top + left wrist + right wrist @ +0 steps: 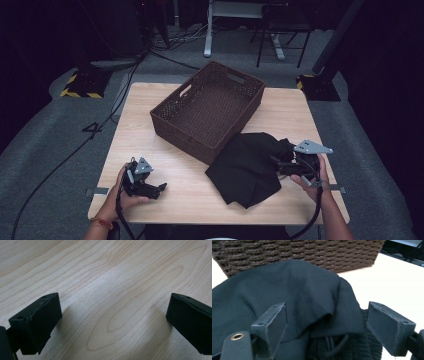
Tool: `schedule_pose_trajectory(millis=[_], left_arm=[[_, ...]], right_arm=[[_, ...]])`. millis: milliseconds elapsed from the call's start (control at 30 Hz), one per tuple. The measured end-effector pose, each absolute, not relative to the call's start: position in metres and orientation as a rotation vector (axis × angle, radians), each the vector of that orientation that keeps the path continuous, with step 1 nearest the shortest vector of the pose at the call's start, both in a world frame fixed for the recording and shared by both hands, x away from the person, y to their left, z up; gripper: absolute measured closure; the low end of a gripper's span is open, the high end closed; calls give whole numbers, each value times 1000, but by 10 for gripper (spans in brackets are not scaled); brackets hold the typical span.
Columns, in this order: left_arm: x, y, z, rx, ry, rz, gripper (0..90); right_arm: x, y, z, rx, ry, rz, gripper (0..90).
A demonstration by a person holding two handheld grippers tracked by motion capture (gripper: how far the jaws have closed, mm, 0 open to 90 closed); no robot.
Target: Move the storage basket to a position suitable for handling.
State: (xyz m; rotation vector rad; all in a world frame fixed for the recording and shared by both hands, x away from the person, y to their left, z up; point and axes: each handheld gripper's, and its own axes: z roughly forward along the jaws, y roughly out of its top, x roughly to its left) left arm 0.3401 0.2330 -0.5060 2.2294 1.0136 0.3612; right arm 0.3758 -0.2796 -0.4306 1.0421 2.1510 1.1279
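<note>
Matt black cloth (250, 167) — woven basket (210, 107)

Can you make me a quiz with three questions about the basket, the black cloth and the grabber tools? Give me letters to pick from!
1. Where is the black cloth?
A. inside the basket
B. on the table, beside the basket
C. on the floor

2. What colour is the basket?
A. brown
B. white
C. red

3. How are the jaws of the left gripper?
A. closed on the cloth
B. closed on the basket
C. open, with nothing between them

Answers:
1 B: the cloth lies on the table, against the basket's near corner, in front of the right gripper.
2 A: its woven walls are dark brown.
3 C: the left gripper view shows the two jaws wide apart with bare wood between them.
</note>
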Motion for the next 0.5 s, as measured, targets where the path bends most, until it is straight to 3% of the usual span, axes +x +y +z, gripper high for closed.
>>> schedule_pose_trajectory(millis=[500], left_arm=[[340,233,-506,2230,1013,361,4]], right_arm=[[404,-264,-453,1122,2235,971,161]])
